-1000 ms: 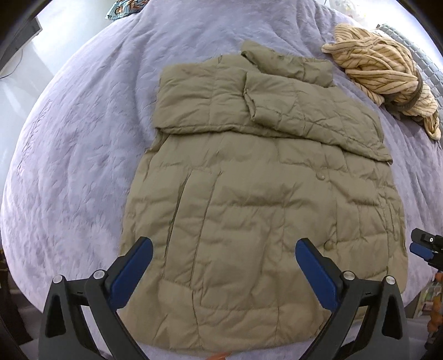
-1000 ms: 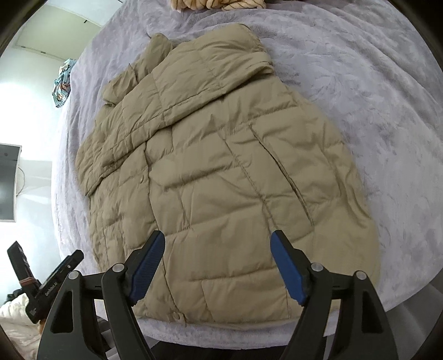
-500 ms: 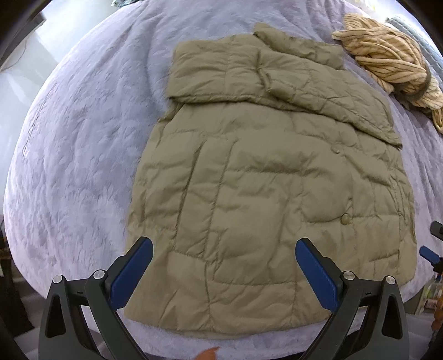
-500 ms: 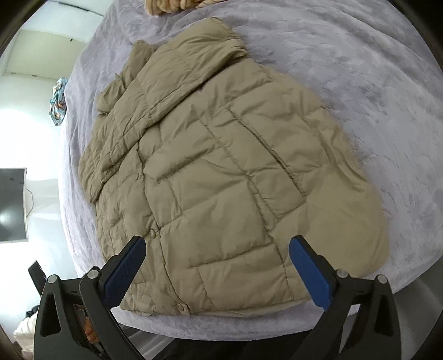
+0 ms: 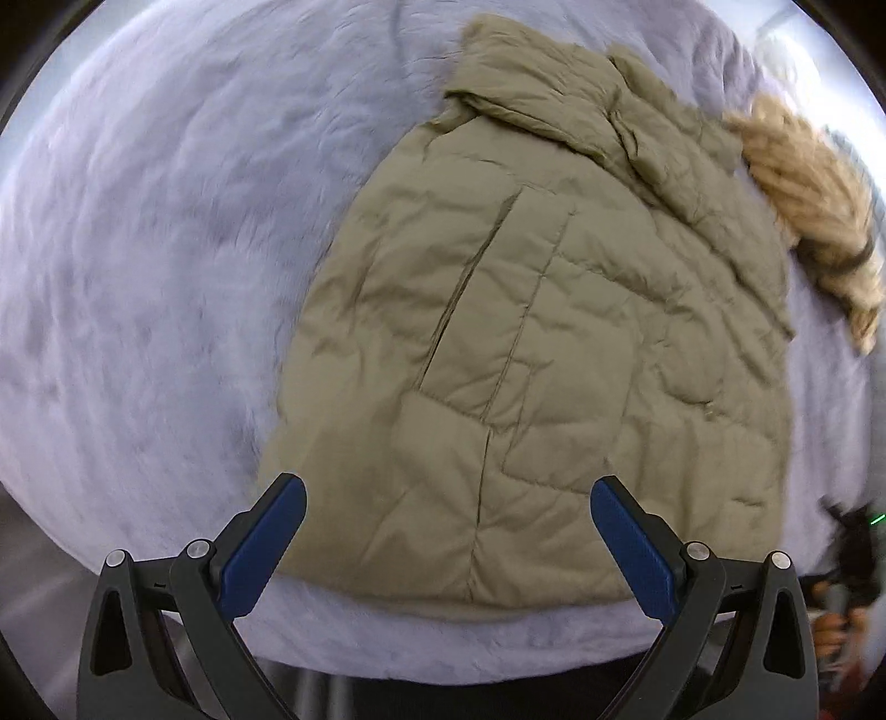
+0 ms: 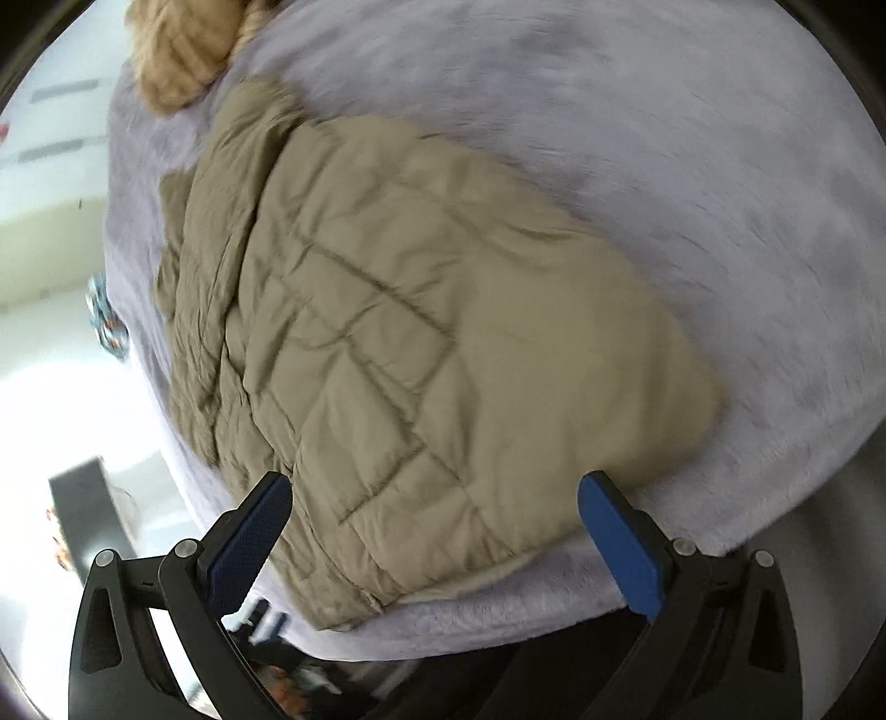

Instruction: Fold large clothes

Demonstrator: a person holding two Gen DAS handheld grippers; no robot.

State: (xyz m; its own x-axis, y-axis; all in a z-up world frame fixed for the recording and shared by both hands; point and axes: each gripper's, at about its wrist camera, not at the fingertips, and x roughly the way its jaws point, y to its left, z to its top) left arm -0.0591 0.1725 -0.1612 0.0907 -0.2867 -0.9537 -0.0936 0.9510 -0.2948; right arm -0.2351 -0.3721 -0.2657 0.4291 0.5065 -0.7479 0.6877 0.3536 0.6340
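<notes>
An olive quilted puffer jacket [image 5: 554, 343] lies flat on a lavender bed [image 5: 155, 266], with its sleeves folded across the chest at the far end. Its hem is near the bed's front edge. My left gripper [image 5: 448, 509] is open and empty, hovering above the hem's left part. In the right wrist view the jacket [image 6: 421, 354] shows blurred. My right gripper [image 6: 434, 504] is open and empty above the hem's right corner. Neither gripper touches the jacket.
A tan striped knit garment [image 5: 814, 216] lies bunched beyond the jacket's collar end; it also shows in the right wrist view [image 6: 183, 50]. The bed's front edge [image 6: 498, 631] runs just below the hem. Room floor and dark furniture [image 6: 88, 515] are to the left.
Both grippers have moved apart and down toward the hem's corners, the left one leftward and the right one rightward. Both stay open. The jacket has not moved.
</notes>
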